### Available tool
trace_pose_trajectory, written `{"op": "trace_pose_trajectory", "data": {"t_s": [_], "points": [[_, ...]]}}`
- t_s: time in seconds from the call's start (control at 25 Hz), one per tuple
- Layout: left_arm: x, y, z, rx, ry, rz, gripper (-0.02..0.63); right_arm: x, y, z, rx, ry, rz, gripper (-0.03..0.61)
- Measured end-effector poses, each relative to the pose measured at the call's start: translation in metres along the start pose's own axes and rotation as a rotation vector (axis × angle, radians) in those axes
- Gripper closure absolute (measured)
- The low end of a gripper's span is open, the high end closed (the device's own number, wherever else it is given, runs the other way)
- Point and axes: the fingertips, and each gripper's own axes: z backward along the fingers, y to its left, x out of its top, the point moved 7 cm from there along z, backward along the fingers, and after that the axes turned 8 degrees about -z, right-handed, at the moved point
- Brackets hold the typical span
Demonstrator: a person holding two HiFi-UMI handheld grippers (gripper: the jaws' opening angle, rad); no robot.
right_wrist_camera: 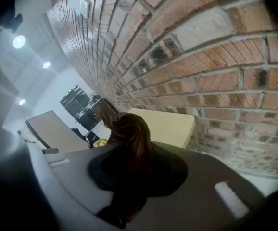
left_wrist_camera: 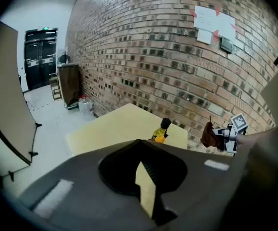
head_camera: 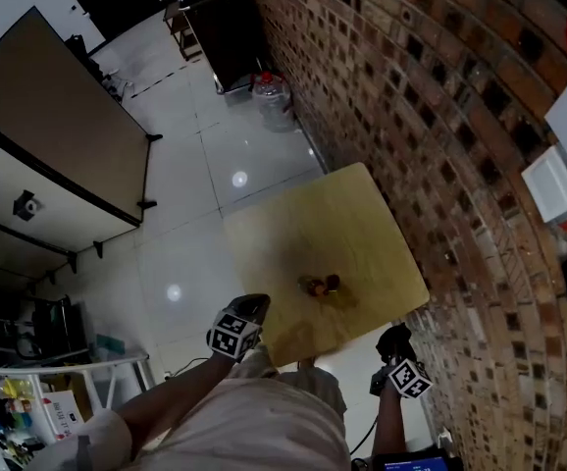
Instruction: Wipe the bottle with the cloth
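Beside the brick wall, the bottle [head_camera: 318,285] stands alone near the middle of the desk [head_camera: 352,214], with nothing touching it. Both grippers hover off the near edge, well apart from it. The right gripper's [head_camera: 395,342] fingers clamp the bunched brown cloth [right_wrist_camera: 129,134], while the left gripper's [head_camera: 247,312] fingers are pressed together on nothing. Wiping, by my reckoning, hasn't begun; the cloth must reach the bottle first.
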Motion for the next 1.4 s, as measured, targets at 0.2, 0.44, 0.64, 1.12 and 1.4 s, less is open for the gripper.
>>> {"op": "trace_pose_trajectory", "data": {"t_s": [0.2,0.44,0.64,1.12,1.4], "points": [[-0.001,0.015,0.021,-0.045,-0.076,0.065,0.595,0.024,0.059,0.011,0.074,-0.118,0.013,0.502],[-0.011,0.029,0.067,-0.118,-0.199,0.095,0.595,0.022,0.151,0.036,0.164,-0.190,0.143,0.500],[-0.052,0.038,0.114,-0.175,-0.211,0.076,0.595,-0.014,0.227,0.071,0.257,-0.205,0.264,0.500],[-0.134,0.029,0.183,-0.242,-0.156,0.072,0.594,-0.111,0.280,0.170,0.323,-0.221,0.362,0.499],[-0.152,-0.014,0.199,-0.282,-0.160,-0.005,0.594,-0.140,0.253,0.206,0.249,-0.210,0.350,0.499]]}}
